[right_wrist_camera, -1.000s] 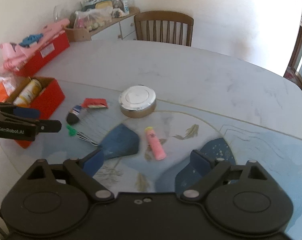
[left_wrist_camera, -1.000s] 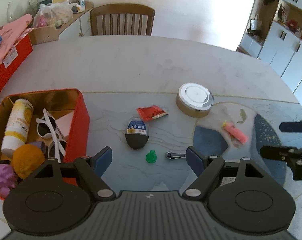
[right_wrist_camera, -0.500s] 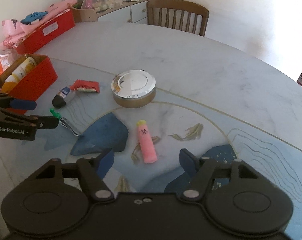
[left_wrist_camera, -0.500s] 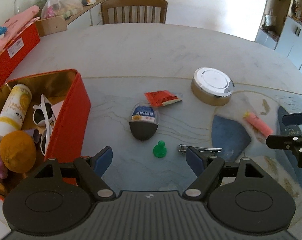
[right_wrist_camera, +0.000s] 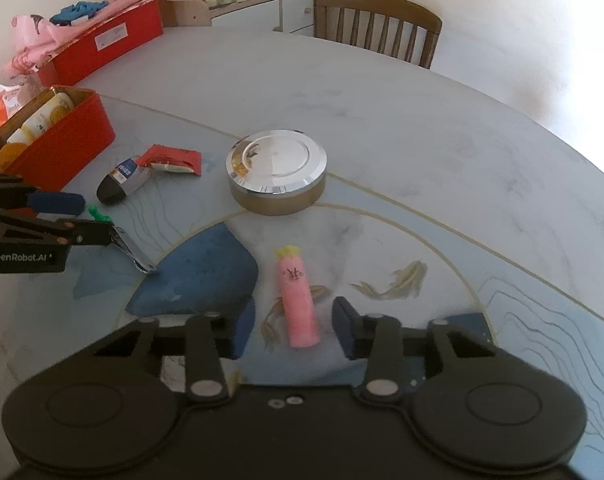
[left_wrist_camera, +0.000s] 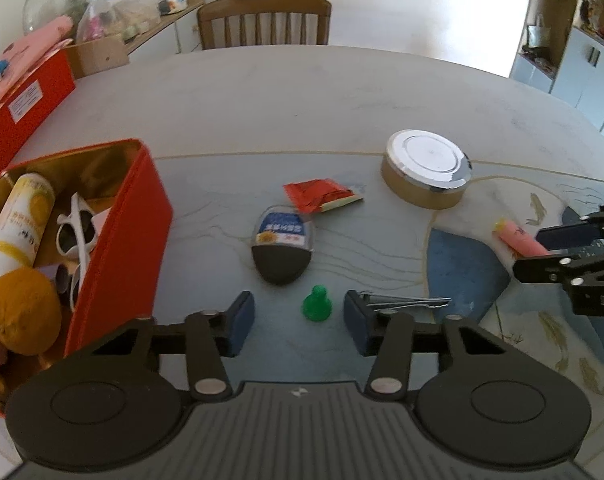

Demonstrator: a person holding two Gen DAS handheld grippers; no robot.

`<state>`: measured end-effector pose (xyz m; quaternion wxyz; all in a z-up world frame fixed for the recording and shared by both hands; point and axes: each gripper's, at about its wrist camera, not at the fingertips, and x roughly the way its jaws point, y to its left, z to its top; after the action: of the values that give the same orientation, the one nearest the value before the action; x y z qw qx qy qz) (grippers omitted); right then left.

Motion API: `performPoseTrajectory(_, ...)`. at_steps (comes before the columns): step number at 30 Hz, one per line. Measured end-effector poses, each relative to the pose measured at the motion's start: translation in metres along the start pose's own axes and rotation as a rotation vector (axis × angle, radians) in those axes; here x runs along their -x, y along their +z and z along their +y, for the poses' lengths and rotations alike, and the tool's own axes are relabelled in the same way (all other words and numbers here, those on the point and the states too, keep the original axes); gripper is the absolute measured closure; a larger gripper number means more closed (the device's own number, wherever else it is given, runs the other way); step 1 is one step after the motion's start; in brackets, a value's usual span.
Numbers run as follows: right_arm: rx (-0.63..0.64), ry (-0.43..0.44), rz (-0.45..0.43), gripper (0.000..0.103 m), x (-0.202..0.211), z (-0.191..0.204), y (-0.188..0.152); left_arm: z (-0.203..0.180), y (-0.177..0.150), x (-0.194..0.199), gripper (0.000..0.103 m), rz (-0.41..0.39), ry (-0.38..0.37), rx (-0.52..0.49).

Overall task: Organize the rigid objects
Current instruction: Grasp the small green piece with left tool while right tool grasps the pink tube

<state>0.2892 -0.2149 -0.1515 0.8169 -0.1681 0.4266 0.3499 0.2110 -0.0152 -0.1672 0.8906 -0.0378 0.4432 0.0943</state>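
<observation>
A small green pawn-shaped piece (left_wrist_camera: 317, 305) stands on the table between the fingers of my left gripper (left_wrist_camera: 299, 320). Its jaws are closing, with a gap still showing on each side of the piece. A pink tube with a yellow tip (right_wrist_camera: 297, 300) lies on the table between the fingers of my right gripper (right_wrist_camera: 293, 330). Those jaws are closing too, and the pads stand clear of the tube. An open red tin (left_wrist_camera: 141, 216) at the left holds a yellow bottle, white sunglasses and an orange ball.
A metal nail clipper (left_wrist_camera: 406, 302) lies just right of the left gripper's right finger. A black and blue oval case (left_wrist_camera: 281, 248), a red sachet (left_wrist_camera: 318, 194) and a round silver-lidded tin (left_wrist_camera: 426, 166) lie farther out. A wooden chair (left_wrist_camera: 263, 20) stands at the far edge.
Both grippers have sunk toward the table and their jaws have narrowed. The green piece now sits between the left fingers and the pink tube between the right ones.
</observation>
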Motion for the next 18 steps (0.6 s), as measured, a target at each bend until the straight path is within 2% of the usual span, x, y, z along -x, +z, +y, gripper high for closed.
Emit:
performPoseTrajectory(2,0.017,-0.002,-0.004,0.068,-0.001,0.003,0.000,-0.003,0.001,0.000,0.069,-0.004,-0.011,-0.018)
performPoseTrajectory(4,0.028,0.000,-0.008,0.074,-0.001,0.005,0.001,-0.005,0.001,0.000,0.071,-0.007,-0.020,-0.026)
performPoseTrajectory(8,0.034,0.000,-0.016,0.083,-0.002,0.008,0.001,-0.008,0.002,0.000,0.088,-0.010,-0.033,-0.046)
performPoseTrajectory(10,0.039,-0.008,-0.021,0.088,-0.002,0.010,0.001,-0.010,0.002,0.000,0.088,-0.010,-0.032,-0.050)
performPoseTrajectory(18,-0.035,0.004,-0.035,0.089,0.012,0.013,-0.001,-0.005,0.003,0.006,0.088,-0.010,-0.048,-0.020)
